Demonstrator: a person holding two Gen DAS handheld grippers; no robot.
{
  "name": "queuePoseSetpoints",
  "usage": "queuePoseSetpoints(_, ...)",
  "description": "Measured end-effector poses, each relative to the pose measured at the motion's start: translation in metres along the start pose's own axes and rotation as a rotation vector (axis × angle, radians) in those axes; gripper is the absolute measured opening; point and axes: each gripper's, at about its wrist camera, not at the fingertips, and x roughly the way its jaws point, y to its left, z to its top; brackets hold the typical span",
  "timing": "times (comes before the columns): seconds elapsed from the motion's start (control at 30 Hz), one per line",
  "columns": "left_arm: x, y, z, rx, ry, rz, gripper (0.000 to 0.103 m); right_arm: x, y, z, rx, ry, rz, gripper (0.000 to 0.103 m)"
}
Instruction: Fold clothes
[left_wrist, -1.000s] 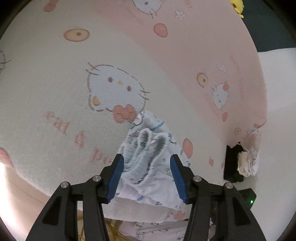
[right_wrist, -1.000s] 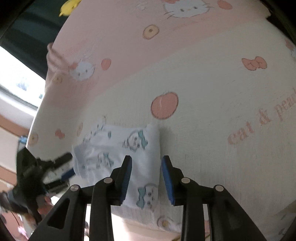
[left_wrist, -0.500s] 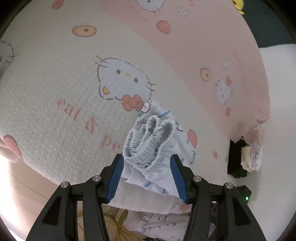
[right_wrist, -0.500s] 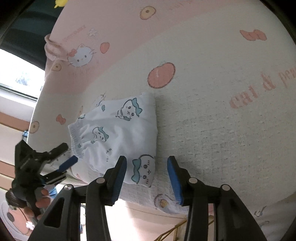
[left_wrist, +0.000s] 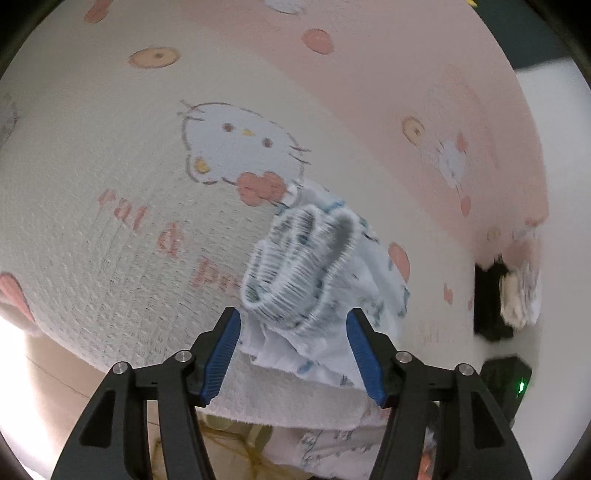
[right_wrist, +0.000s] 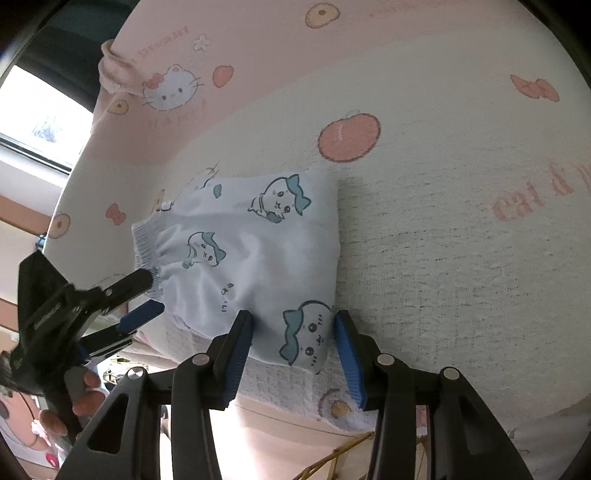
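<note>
Folded shorts lie at the blanket's near edge — left gripper opening, right gripper parted, neither pressing cloth.

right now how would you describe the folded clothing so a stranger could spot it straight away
Start at the big pink and cream cartoon-cat blanket. Near its front edge lies the small folded garment, between the two grippers. It is the only pale blue piece there, printed with teal-eared cartoon faces and gathered at a ribbed elastic waistband.
</note>
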Motion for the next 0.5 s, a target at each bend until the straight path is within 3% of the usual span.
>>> queuePoseSetpoints(0.1, 0.000, 0.008, 0.002, -0.025, -0.013, -0.025, 0.056, -0.001, 0.001, 0.000, -0.006, -0.011, 0.003, 0.045)
queuePoseSetpoints(0.17, 0.000, 0.010, 0.003, -0.020, -0.009, -0.038, 0.048, -0.002, 0.001, 0.000, -0.013, -0.018, 0.004, 0.045)
queuePoseSetpoints(0.3, -0.007, 0.005, 0.005, 0.076, -0.038, 0.025, 0.037, -0.005, 0.004, -0.001, -0.063, -0.031, -0.028, 0.044)
queuePoseSetpoints(0.43, -0.001, 0.016, 0.008, 0.098, -0.018, 0.078, 0.037, 0.003, 0.007, -0.001, -0.109, 0.000, -0.110, 0.025)
queuePoseSetpoints(0.5, 0.003, 0.022, 0.011, 0.128, -0.003, 0.086, 0.040, 0.003, 0.008, -0.001, -0.130, 0.010, -0.114, 0.025)
